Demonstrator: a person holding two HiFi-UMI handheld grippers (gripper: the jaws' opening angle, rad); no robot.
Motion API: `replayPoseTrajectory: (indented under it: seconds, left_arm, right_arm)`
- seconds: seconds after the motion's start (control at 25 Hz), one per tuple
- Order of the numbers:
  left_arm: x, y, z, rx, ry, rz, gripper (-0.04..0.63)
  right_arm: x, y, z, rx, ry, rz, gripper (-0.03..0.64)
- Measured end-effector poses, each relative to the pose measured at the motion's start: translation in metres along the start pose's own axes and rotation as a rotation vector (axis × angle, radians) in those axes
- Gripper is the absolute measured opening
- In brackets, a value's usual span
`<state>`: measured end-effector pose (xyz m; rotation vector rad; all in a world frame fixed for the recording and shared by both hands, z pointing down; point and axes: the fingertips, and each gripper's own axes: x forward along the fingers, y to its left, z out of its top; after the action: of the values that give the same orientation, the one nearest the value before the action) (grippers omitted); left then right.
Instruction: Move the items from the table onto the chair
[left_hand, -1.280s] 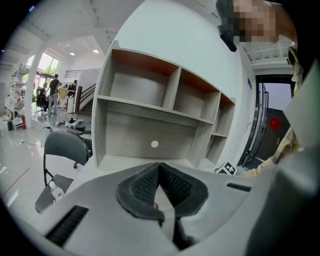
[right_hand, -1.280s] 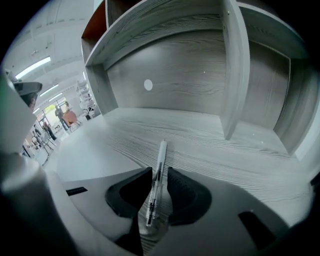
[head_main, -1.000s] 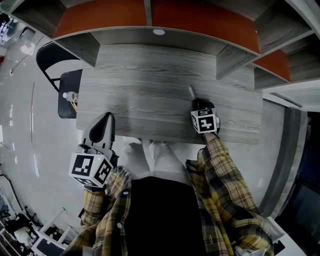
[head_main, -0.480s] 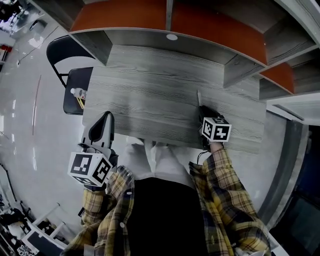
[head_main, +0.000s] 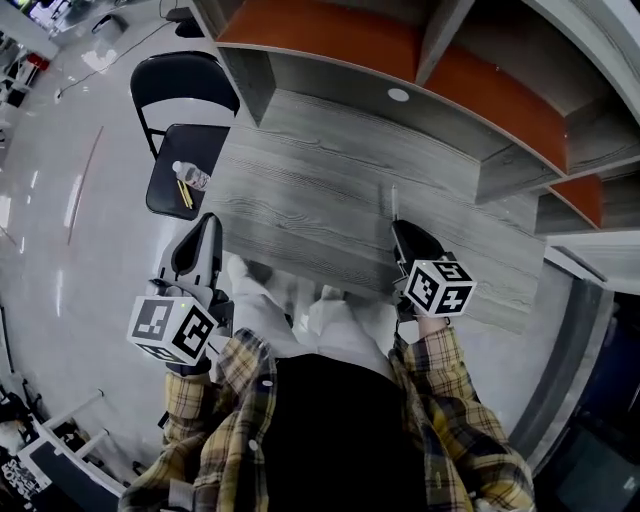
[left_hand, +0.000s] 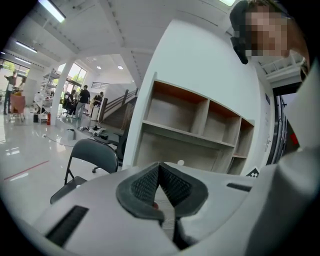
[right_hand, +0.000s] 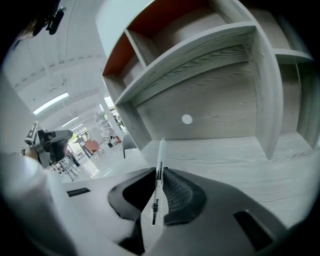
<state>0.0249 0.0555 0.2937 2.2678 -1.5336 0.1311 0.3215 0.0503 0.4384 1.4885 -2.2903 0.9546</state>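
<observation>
My right gripper (head_main: 399, 229) is shut on a thin white pen (head_main: 393, 202) that sticks out past its tips, low over the near part of the grey wooden table (head_main: 300, 190). In the right gripper view the pen (right_hand: 159, 165) runs upright between the dark pads of that gripper (right_hand: 159, 186). My left gripper (head_main: 207, 226) hangs off the table's left front corner, shut and empty; its pads (left_hand: 150, 184) meet in the left gripper view. The black folding chair (head_main: 166, 160) stands left of the table, with a clear bottle (head_main: 190, 175) and a yellow pencil (head_main: 184, 192) on its seat.
A grey shelf unit with orange back panels (head_main: 330, 40) rises behind the table; its compartments (left_hand: 200, 125) look bare. Shiny white floor (head_main: 70, 220) lies around the chair. People and equipment (left_hand: 82, 100) are far off in the hall.
The right gripper has drawn back toward the table's near edge with the pen still in it. The head view has swung so the chair shows more fully. The left gripper has hardly moved.
</observation>
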Motion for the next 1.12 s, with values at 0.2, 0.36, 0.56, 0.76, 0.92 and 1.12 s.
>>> replayPoseTrajectory:
  seconds: [0.2, 0.36, 0.56, 0.76, 0.92, 1.12]
  left_arm:
    - [-0.021, 0.072, 0.016, -0.008, -0.021, 0.046, 0.003]
    - [-0.044, 0.146, 0.028, -0.021, -0.024, 0.065, 0.003]
    - [-0.060, 0.244, 0.034, -0.033, -0.005, 0.081, 0.003]
    - [-0.069, 0.338, 0.041, -0.056, -0.014, 0.106, 0.003]
    - [-0.069, 0.397, 0.043, -0.066, 0.019, 0.113, 0.003]
    - [-0.064, 0.464, 0.021, -0.099, 0.072, 0.118, 0.003]
  right_arm:
    - [0.043, 0.082, 0.010, -0.054, 0.004, 0.081, 0.057]
    - [0.086, 0.166, 0.015, -0.091, 0.006, 0.142, 0.057]
    - [0.160, 0.277, 0.014, -0.111, 0.024, 0.228, 0.057]
    - [0.236, 0.386, 0.000, -0.160, 0.064, 0.330, 0.057]
    - [0.294, 0.459, -0.012, -0.185, 0.118, 0.401, 0.057]
    - [0.377, 0.515, -0.037, -0.124, 0.160, 0.422, 0.057]
